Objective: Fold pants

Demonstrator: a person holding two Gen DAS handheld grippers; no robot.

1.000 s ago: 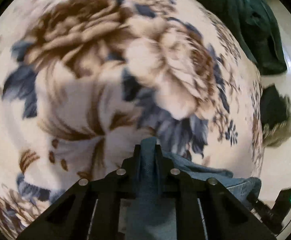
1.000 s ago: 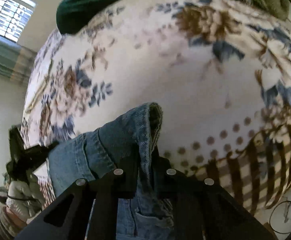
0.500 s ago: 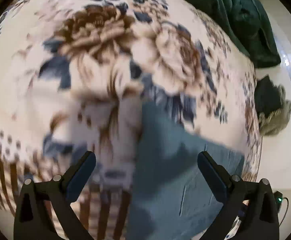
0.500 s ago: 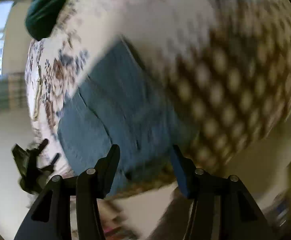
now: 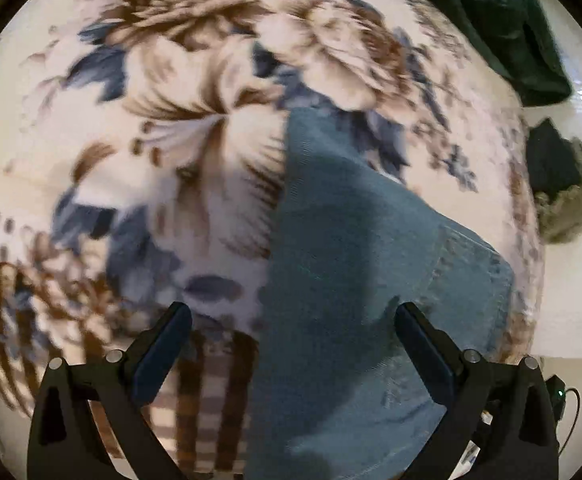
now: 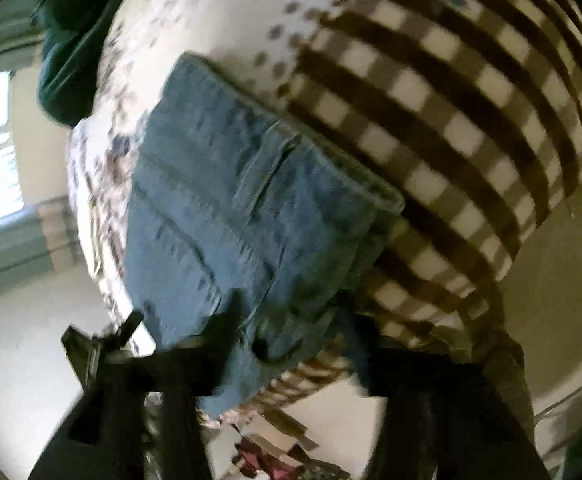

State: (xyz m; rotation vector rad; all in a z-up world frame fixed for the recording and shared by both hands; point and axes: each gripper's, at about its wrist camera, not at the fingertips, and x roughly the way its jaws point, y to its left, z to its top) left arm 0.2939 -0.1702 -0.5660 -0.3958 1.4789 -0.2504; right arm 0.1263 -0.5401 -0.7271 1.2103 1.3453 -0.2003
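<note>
A second ago we pinched the jeans point(image 5: 355, 280); now our left gripper point(image 5: 291, 332) and right gripper point(image 6: 291, 344) gape empty, the denim dropped folded on the floral blanket point(image 5: 179, 128), so another fold likely awaits.

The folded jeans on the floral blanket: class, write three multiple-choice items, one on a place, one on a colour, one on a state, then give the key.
1. Where do the jeans lie?
A. on the blanket
B. on the floor
C. on a chair

2. What colour is the garment at the blanket's far edge?
A. red
B. dark green
C. yellow

3. How is the left tool?
A. shut on denim
B. shut on nothing
C. open, gripping nothing

Key: 1 A, the floral blanket shows around the denim; 2 B, it is dark green in both views; 3 C, its fingers stand wide apart above the jeans.
</note>
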